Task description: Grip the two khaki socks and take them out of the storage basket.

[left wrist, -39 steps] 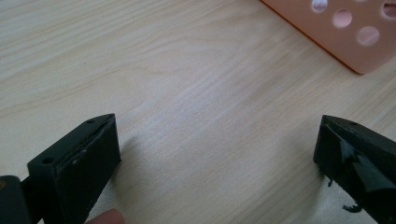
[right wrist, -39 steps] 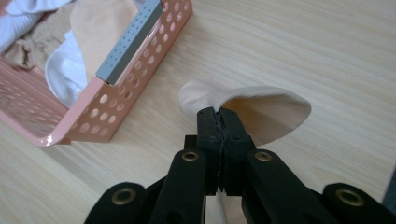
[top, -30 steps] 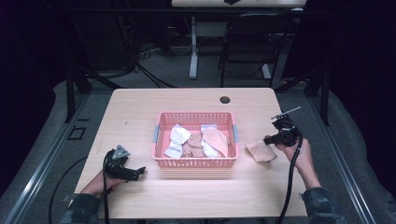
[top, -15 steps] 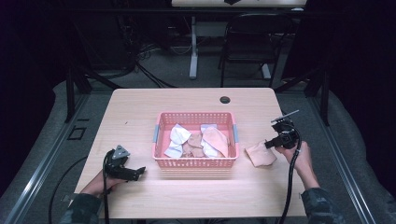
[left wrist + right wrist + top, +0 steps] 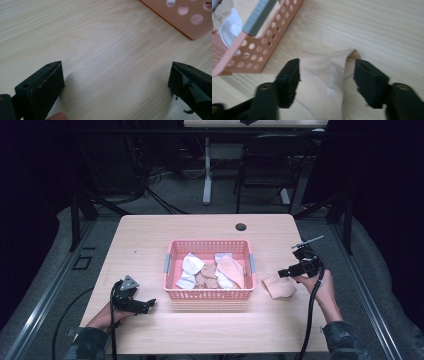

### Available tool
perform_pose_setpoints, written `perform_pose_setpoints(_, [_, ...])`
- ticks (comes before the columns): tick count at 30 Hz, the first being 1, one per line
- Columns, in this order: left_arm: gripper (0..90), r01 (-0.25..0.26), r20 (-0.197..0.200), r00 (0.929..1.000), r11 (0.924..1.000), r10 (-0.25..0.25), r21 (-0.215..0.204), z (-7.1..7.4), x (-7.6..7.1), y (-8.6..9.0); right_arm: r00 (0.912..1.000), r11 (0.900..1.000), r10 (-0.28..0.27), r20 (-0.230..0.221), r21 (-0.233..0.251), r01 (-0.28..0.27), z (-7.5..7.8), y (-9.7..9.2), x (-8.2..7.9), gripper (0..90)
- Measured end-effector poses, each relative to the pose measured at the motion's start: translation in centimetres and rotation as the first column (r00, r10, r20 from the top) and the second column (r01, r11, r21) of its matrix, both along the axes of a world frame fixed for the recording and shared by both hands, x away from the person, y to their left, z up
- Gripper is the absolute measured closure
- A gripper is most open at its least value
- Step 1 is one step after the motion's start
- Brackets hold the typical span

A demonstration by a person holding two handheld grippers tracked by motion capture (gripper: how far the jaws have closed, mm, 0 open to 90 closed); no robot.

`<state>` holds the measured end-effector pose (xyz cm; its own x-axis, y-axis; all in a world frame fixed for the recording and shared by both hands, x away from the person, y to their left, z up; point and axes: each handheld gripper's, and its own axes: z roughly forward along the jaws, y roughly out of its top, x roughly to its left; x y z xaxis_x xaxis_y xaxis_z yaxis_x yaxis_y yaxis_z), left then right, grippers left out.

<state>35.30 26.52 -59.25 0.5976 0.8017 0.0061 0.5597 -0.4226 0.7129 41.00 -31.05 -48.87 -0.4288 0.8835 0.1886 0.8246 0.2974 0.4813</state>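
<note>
peach cloth (image 5: 280,286) beside basket (image 5: 209,294), cloths (image 5: 212,271) inside

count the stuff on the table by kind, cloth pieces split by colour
pink perforated basket: 1
peach cloth pieces: 2, one on the table by the right gripper, one in the basket
white cloth pieces in the basket: about 3
brownish cloth in the basket: about 2, hard to separate
black round cap near the far edge: 1
total: about 9
</note>
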Motion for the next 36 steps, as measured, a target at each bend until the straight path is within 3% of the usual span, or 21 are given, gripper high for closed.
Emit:
perform_pose_setpoints(3, [0.4,-0.001,0.0,1.0,1.0,0.001,-0.001,0.0,0.0,0.0,0.9997,1.0,0.007,0.024,0.004,-0.007,0.8,0.4,-0.2,19.2])
perform_pose_setpoints(6, [0.4,0.0,0.0,1.0,1.0,0.0,0.0,0.0,0.0,0.0,0.9993,0.9997,0.005,0.038,0.024,-0.006,1.2,0.7,-0.4,14.3])
perform_pose_setpoints(10, [0.4,-0.003,-0.001,1.0,1.0,0.003,-0.002,0.0,0.0,0.0,0.9956,0.9992,0.024,0.09,0.03,-0.027,2.5,1.5,-0.8,2.5])
perform_pose_setpoints(16, [0.4,-0.002,0.0,1.0,1.0,0.002,0.0,0.0,0.0,0.0,0.9863,0.9969,0.052,0.157,0.05,-0.06,4.6,3.0,-1.5,0.4])
perform_pose_setpoints(22, [0.4,-0.002,0.0,1.0,1.0,0.002,-0.001,0.0,0.0,0.0,0.9765,0.9934,0.093,0.195,0.047,-0.104,6.4,4.9,-1.4,0.3])
perform_pose_setpoints(28, [0.4,-0.001,0.0,1.0,1.0,0.001,0.001,0.0,0.0,0.0,0.9699,0.9901,0.128,0.207,0.031,-0.137,7.4,6.6,-0.9,0.0])
perform_pose_setpoints(36, [0.4,-0.002,0.0,1.0,1.0,0.002,-0.001,0.0,0.0,0.0,0.9622,0.9806,0.193,0.193,-0.002,-0.196,8.2,9.6,0.3,0.0])
